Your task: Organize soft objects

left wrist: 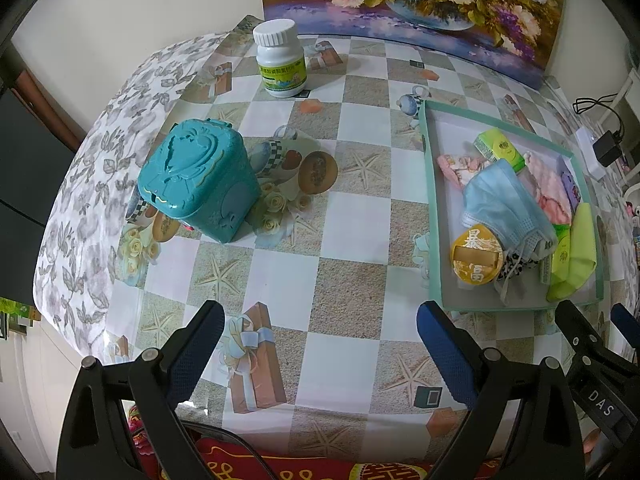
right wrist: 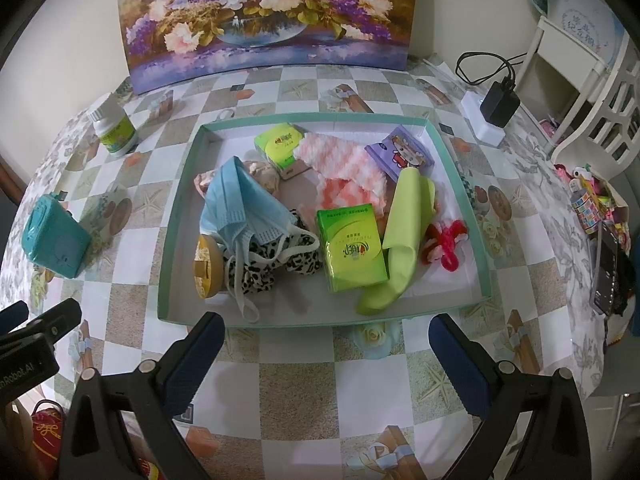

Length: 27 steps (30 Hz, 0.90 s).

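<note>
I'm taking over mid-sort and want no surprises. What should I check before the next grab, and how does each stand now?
1. Left hand-held gripper open, empty: ok.
2. Right hand-held gripper open, empty: ok.
3. Tray flat on the table: ok.
4. Mask free to lift: not ok, its loops lie across the leopard cloth.
5. Bottle and teal box outside the tray: ok.

My bench (right wrist: 304, 396) wears a checkered cloth printed with starfish and gift boxes. A floral painting (right wrist: 268, 12) leans on the plain cream wall (left wrist: 132, 4) behind. A white chair (right wrist: 592, 92) stands to my right, under even indoor light.
</note>
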Each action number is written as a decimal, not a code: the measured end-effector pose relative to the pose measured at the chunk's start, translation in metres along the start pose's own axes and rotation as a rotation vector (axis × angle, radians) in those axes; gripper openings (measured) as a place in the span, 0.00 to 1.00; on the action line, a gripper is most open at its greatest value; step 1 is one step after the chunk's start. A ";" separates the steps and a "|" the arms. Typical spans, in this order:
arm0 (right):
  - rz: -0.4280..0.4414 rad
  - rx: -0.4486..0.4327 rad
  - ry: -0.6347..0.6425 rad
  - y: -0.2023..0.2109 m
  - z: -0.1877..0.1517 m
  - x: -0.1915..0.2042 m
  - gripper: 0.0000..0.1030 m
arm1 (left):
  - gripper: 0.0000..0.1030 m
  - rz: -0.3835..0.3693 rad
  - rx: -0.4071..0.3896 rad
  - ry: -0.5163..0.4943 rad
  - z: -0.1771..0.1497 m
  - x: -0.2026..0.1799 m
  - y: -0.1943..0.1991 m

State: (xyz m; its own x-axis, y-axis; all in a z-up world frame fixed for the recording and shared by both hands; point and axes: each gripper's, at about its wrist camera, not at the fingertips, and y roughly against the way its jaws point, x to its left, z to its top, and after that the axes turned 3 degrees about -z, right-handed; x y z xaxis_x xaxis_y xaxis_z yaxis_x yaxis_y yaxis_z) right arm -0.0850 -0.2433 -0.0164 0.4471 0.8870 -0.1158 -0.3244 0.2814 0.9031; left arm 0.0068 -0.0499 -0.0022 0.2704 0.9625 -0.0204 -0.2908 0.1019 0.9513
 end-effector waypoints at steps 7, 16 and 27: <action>-0.003 0.007 0.001 -0.001 0.000 0.001 1.00 | 0.94 -0.001 0.001 -0.001 0.000 0.000 0.000; -0.002 0.010 0.001 -0.002 0.000 0.000 1.00 | 0.94 0.001 0.004 -0.001 -0.002 0.000 -0.002; -0.003 0.010 0.002 -0.002 0.000 0.000 1.00 | 0.94 -0.002 0.011 0.000 -0.001 0.002 -0.002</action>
State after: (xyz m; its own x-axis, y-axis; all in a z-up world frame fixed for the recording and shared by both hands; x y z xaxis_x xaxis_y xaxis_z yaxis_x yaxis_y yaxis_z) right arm -0.0845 -0.2442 -0.0186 0.4463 0.8869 -0.1191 -0.3145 0.2801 0.9070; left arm 0.0072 -0.0483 -0.0047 0.2706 0.9624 -0.0223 -0.2806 0.1010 0.9545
